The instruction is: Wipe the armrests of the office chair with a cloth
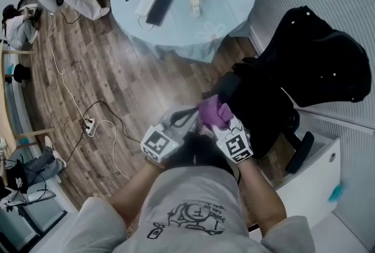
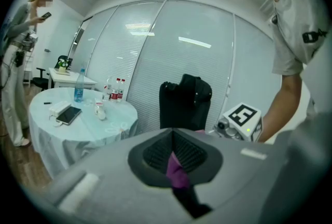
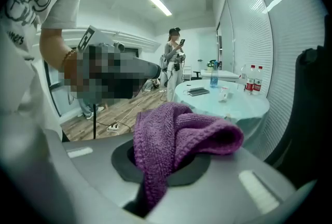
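A purple knitted cloth (image 1: 213,110) is held in front of my body between the two grippers. My right gripper (image 1: 219,119) is shut on the cloth (image 3: 179,137), which bunches up over its jaws. My left gripper (image 1: 191,117) comes in from the left, shut on a narrow corner of the cloth (image 2: 176,168). The black office chair (image 1: 304,64) stands just ahead to the right, with a dark jacket draped over its back. One armrest (image 1: 227,85) is right beyond the cloth and the other armrest (image 1: 300,152) is at the right. Neither gripper touches the chair.
A round table (image 1: 228,0) with a pale blue cover holds a phone, a carton and bottles. A power strip (image 1: 89,126) and cables lie on the wooden floor to the left. A white cabinet (image 1: 319,173) stands by the chair. A person (image 3: 175,59) stands beyond the table.
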The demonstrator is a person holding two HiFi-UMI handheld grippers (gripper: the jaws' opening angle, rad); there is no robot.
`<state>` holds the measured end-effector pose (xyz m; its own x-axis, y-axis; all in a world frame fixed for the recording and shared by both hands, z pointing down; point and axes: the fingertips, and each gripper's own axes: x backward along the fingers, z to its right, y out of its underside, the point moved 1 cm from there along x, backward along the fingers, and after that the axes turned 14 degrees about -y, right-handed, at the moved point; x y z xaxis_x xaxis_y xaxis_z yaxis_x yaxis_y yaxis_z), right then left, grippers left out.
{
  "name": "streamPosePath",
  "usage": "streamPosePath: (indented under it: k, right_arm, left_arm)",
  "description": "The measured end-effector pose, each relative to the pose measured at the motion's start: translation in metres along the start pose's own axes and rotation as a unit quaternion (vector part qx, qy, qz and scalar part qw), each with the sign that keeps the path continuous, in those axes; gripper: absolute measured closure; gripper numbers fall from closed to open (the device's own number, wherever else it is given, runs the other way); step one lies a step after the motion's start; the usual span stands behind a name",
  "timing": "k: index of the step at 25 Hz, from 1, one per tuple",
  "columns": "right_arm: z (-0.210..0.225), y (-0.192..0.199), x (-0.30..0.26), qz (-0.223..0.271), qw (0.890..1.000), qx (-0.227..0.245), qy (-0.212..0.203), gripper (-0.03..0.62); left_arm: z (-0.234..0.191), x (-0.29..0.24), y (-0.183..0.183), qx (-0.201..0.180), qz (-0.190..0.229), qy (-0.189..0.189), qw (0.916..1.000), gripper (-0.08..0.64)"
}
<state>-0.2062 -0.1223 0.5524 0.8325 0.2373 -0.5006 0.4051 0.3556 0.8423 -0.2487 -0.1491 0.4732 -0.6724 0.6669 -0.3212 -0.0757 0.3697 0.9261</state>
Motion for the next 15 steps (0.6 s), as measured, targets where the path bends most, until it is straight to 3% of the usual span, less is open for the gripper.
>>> streamPosePath:
  k: [15]
  right_arm:
    - [-0.015, -0.189, 0.122, 0.091, 0.992, -0.020, 0.086, 0.563]
  left_arm:
    - [0.040, 0.058, -0.170, -0.003, 0.091, 0.006, 0.9958, 0.558]
